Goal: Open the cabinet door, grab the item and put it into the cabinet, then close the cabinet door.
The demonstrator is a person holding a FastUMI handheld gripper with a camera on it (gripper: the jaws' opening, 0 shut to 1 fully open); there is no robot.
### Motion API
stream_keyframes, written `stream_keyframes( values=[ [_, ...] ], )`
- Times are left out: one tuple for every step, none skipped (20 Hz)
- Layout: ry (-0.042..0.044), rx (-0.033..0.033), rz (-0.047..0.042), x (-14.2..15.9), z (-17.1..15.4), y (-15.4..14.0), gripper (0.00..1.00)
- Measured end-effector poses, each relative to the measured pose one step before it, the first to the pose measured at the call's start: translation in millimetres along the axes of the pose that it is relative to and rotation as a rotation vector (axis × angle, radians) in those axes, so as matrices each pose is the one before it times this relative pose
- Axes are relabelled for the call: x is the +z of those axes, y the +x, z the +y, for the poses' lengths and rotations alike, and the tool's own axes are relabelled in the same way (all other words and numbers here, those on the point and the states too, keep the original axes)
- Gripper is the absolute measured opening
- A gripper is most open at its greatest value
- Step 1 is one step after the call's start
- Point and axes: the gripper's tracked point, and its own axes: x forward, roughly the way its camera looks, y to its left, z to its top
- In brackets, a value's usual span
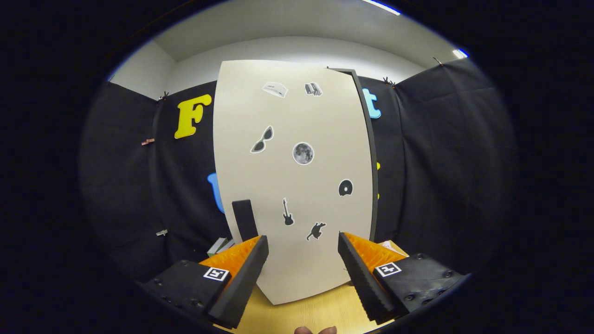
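A tall beige cabinet [292, 185] with several small stickers on its door stands upright on a wooden table [315, 315], just ahead of my fingers. A dark flat handle [245, 219] sticks out at the door's lower left edge, just above my left finger. A thin dark edge of the cabinet body [371, 153] runs down the door's right side. My gripper [302, 243] is open, its fingers spread wide with only the door's lower part seen between them. They touch nothing.
A small greenish-white object [219, 246] lies on the table left of the cabinet, partly hidden behind my left finger. Something pale [387, 244] peeks out right of the cabinet behind my right finger. Black cloth walls close in on both sides. Fingertips of a hand [315, 330] show below.
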Motion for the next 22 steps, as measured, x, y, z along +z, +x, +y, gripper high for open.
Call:
stream_keyframes(
  values=[
    [-0.00387, -0.00142, -0.00073, 0.18, -1.06, -0.74, 0.98],
    [-0.00384, -0.00309, -0.00317, 0.74, -0.56, -0.76, 0.98],
    [-0.00289, -0.00173, -0.00325, 0.9, -1.12, -0.74, 0.98],
    [-0.00145, 0.00064, -0.00343, 1.25, 0.19, -1.24, 0.98],
    [0.00176, 0.00208, 0.00033, 0.18, 0.76, -0.33, 0.98],
    [0.00228, 0.00406, 0.00009, -0.03, 1.61, -1.0, 0.98],
    [-0.00218, -0.00016, -0.00174, 0.26, 0.49, -0.08, 0.98],
    [-0.00456, 0.00068, -0.00177, 1.0, -0.58, 0.64, 0.98],
    [-0.00441, 0.00107, -0.00076, 0.32, -0.05, 0.45, 0.98],
    [-0.00087, 0.00253, -0.00046, 0.19, 1.07, 0.59, 0.98],
    [0.00083, 0.00213, 0.00059, -0.79, 0.75, 0.25, 0.98],
    [0.00038, 0.00166, 0.00078, -0.29, 0.03, 0.92, 0.98],
    [-0.00095, 0.00035, 0.00027, 0.25, -0.19, 0.31, 0.98],
    [-0.00221, 0.00026, -0.00038, 0.06, -0.07, 0.74, 0.98],
    [-0.00205, 0.0, -0.00209, 0.99, 0.58, 0.51, 0.98],
    [-0.00033, 0.00085, -0.00112, 1.74, 0.79, 0.8, 0.98],
    [0.00116, 0.00106, -0.00075, 0.79, 0.46, 2.03, 0.98],
    [0.00161, 0.00004, -0.00045, 1.22, 1.29, 0.72, 0.98],
    [-0.00046, 0.00022, -0.00219, 1.06, 0.02, -0.15, 0.98],
    [-0.00065, 0.00037, -0.00199, 0.87, 0.43, -1.57, 0.98],
    [-0.0002, 0.00221, -0.00069, 0.64, 0.87, -0.95, 0.98],
    [-0.00101, 0.00049, -0.00094, 0.58, 0.73, -1.19, 0.98]
  ],
)
